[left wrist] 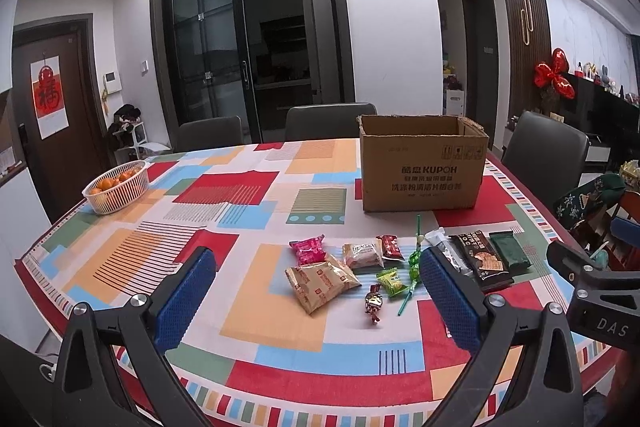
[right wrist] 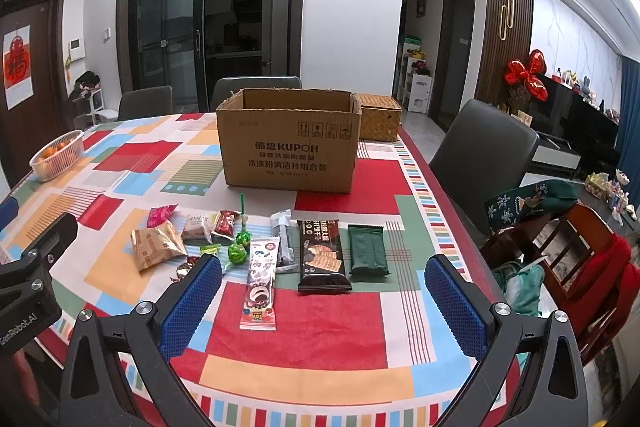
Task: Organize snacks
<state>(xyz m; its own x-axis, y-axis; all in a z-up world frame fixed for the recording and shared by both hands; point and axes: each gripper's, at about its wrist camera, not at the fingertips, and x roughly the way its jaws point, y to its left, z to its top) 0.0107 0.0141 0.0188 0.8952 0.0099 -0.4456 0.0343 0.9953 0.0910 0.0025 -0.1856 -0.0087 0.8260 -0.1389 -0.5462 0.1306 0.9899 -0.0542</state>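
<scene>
Setting: dining room; table point(right wrist: 416, 195) under a patchwork cloth of red, orange, blue and green blocks.

Nearest, left gripper point(left wrist: 316, 291): blue-padded jaws spread wide, nothing between them, held above the near part of the cloth. Right gripper point(right wrist: 324, 301): jaws likewise spread wide and empty, held above the cloth before the snack row.

Snacks, lying loose on the cloth in a rough row, from the near side outward:
- long pink-and-white packet point(right wrist: 261, 283), closest to the right gripper, lengthwise toward it.
- small foil-wrapped candy point(left wrist: 373, 303).
- tan biscuit pouch point(left wrist: 320, 283).
- small green sachet point(left wrist: 391, 281).
- two green lollipops point(right wrist: 239, 245) on green sticks, side by side.
- dark brown cracker pack point(right wrist: 322, 255); dark green wafer pack point(right wrist: 367, 250) just beside it on the right.
- clear-and-white packet point(right wrist: 283, 239), left of the brown pack.
- pink pouch point(left wrist: 308, 249), cream "Denmas" cake pack point(left wrist: 362, 255), red sachet point(left wrist: 389, 247), at the far edge of the group.

Behind the snacks: cardboard box point(right wrist: 288, 143), open at the top, printed "KUPOH", standing upright.

Far left edge of the table: white slatted basket point(left wrist: 118, 193) of oranges. Behind the box, right: woven basket point(right wrist: 380, 121).

Beyond: grey chairs point(right wrist: 484, 151), dark glass sliding doors point(left wrist: 208, 43).
</scene>
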